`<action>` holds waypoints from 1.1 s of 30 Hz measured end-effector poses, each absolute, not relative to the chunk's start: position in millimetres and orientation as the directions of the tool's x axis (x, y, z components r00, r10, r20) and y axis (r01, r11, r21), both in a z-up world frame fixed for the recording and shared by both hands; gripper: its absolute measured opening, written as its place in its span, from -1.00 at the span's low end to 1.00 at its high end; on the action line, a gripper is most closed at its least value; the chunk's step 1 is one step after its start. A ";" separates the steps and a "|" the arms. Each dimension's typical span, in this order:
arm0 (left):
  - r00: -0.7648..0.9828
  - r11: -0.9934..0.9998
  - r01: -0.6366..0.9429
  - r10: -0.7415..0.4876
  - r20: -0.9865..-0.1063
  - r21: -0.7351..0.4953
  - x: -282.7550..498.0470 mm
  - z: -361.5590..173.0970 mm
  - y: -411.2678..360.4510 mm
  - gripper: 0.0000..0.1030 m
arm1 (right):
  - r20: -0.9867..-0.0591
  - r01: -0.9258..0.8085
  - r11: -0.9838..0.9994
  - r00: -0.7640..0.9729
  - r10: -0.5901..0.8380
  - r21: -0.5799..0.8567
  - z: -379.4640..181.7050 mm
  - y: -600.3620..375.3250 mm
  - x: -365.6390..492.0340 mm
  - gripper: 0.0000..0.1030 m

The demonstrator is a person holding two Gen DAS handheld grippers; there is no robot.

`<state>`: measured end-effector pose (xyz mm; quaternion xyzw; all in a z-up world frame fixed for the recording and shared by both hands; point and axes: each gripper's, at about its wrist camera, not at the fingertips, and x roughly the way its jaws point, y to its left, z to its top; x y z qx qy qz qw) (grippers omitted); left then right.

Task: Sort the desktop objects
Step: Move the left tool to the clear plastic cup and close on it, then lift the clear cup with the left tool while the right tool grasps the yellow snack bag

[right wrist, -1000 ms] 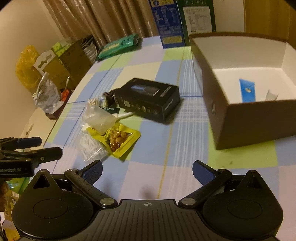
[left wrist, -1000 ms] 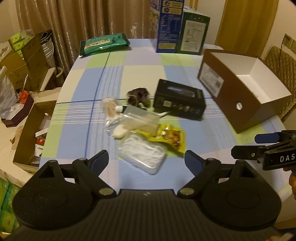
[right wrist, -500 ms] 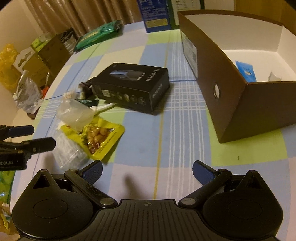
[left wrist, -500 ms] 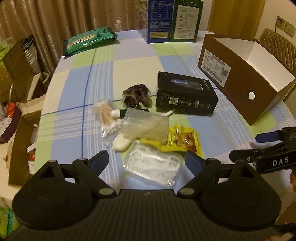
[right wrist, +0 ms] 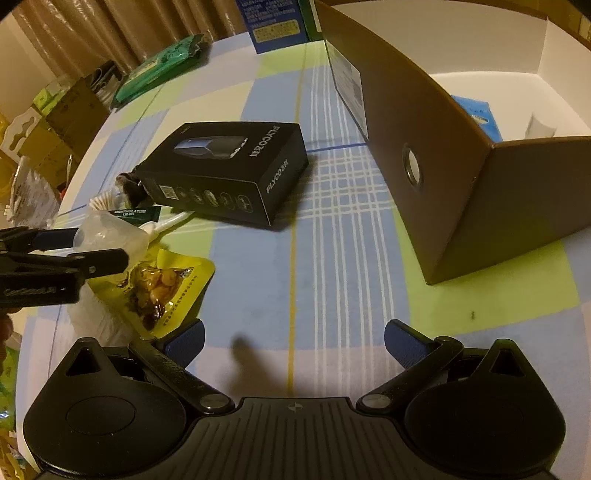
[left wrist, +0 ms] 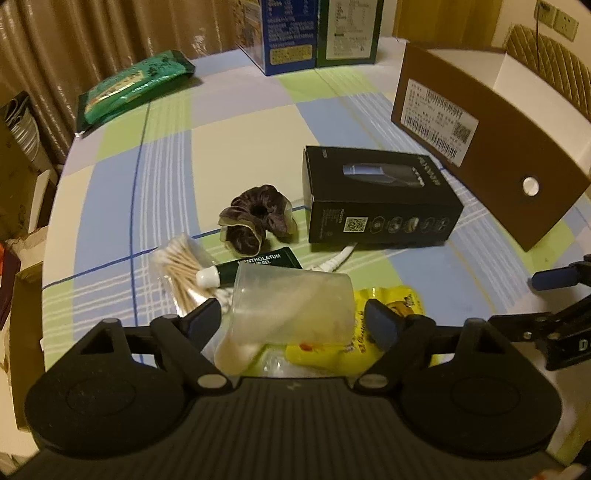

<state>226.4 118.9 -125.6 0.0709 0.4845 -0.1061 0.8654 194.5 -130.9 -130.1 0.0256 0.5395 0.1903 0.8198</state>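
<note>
A pile of small items lies on the checked tablecloth: a clear plastic cup on its side, a yellow snack packet, cotton swabs, a green Mentholatum tube, a dark scrunchie and a black shaver box. My left gripper is open with its fingers either side of the cup, not touching. My right gripper is open and empty over bare cloth, right of the snack packet. The brown sorting box holds a blue item.
Tall blue and green cartons stand at the table's far edge, with a green pouch at far left. Cardboard boxes stand beside the table on the left. A quilted chair is behind the brown box.
My left gripper has moved forward and down onto the pile, so the cup now lies between its fingers. My right gripper has moved forward and lower towards the table.
</note>
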 end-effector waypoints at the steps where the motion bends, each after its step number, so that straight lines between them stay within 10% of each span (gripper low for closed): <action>1: 0.504 0.966 0.256 -0.114 -0.856 0.023 228.9 -128.2 119.2 0.52 | -0.875 -0.283 0.926 0.344 0.340 0.249 -130.8 -130.7 194.7 0.96; 18: 0.583 0.982 0.186 -0.092 -0.807 0.022 206.5 -101.0 160.4 0.33 | -0.816 -0.680 0.727 0.363 0.450 0.099 -118.2 -70.5 169.3 0.95; 22: 0.579 0.995 0.096 -0.044 -0.814 0.014 190.2 -97.7 184.8 0.33 | -0.796 -0.822 0.567 0.376 0.474 -0.051 -126.9 -47.1 151.6 0.43; 33: 0.547 0.999 -0.032 0.012 -0.837 -0.007 154.7 -103.8 211.4 0.33 | -0.747 -0.929 0.299 0.357 0.561 -0.219 -156.2 -20.6 157.3 -0.07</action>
